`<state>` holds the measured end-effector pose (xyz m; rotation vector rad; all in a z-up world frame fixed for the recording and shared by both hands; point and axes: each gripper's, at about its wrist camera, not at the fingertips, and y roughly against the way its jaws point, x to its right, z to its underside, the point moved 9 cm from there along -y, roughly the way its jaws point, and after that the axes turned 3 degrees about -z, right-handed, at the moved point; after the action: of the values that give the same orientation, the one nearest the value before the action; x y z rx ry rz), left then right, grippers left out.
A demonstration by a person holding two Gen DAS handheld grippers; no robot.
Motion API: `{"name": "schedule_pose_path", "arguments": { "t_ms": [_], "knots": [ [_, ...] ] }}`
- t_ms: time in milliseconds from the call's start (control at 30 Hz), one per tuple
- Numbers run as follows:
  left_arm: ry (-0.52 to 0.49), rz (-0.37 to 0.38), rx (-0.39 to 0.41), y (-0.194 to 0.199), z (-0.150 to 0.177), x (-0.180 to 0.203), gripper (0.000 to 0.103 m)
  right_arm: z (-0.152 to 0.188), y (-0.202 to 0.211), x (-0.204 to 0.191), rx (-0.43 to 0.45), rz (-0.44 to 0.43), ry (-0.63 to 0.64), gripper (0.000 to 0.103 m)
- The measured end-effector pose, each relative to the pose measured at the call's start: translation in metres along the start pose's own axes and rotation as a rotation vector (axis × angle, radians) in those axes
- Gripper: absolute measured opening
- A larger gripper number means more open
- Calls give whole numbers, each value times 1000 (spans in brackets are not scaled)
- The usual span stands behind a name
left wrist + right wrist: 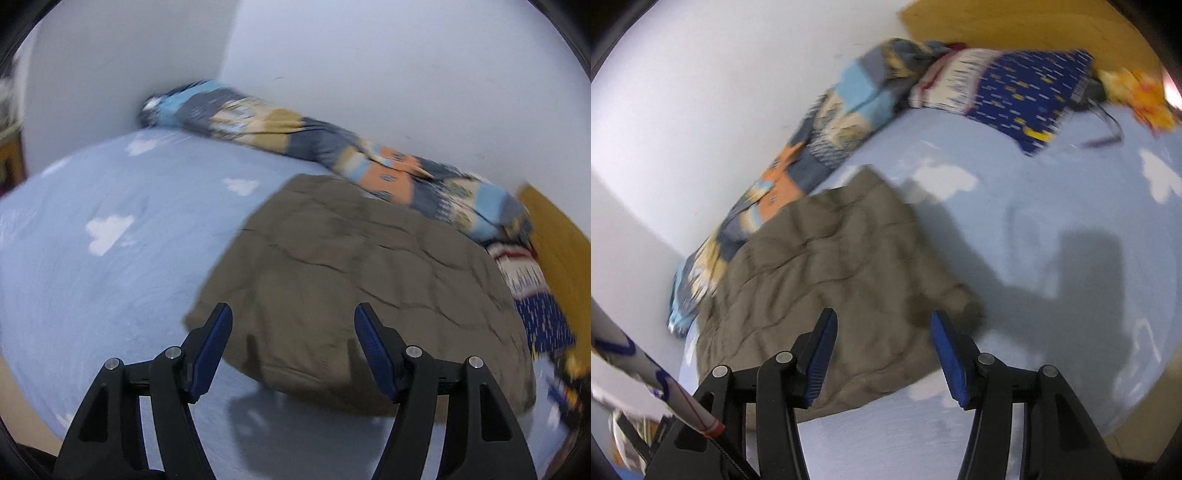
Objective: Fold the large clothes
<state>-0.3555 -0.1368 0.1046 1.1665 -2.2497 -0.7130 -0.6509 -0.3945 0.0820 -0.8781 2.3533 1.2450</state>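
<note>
A: While both tools hang above the bed, noting states. Left gripper: jaws apart, nothing between the pads, brown quilted garment lying below them, not pinched. Right gripper: same, jaws apart and empty, over the near edge of the garment.

B: Garment position?

A: Flat on the blue cloud-print sheet, roughly rectangular, far edge touching the rolled patchwork blanket along the wall. Looks already folded at least once; layers not countable through the motion blur.

B: Why flat and square there?

A: Probably to give straight edges for a further fold, with bare sheet on both sides. Judging release just finished, tools clear of the cloth so nothing drags.

B: Clutter?

A: Navy patterned cloth by the headboard, well apart.
</note>
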Motion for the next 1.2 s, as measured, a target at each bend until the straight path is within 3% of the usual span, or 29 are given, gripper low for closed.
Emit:
{"name": "schedule_pose_path", "arguments": {
  "t_ms": [100,300,533,767,867,967,1067,1200],
  "knots": [
    [-110,26,43,20,1,29,68,8,0,-33,15,-29,119,58],
    [-232,88,78,50,0,71,68,30,-4,-78,-1,-112,235,58],
    [-269,110,57,48,-4,92,68,37,1,-80,28,-110,300,58],
    [-291,134,1,17,5,112,68,33,-10,-73,0,-75,303,58],
    [-355,114,14,-2,10,118,68,27,-26,-81,46,-62,409,58],
    [-411,81,3,-36,16,122,68,33,-51,-83,32,-59,444,58],
    [-397,50,-24,-70,26,118,68,35,-73,-94,8,-88,434,58],
    [-393,36,-57,-96,39,117,72,48,-113,-92,-90,-17,489,60]
  ]
}}
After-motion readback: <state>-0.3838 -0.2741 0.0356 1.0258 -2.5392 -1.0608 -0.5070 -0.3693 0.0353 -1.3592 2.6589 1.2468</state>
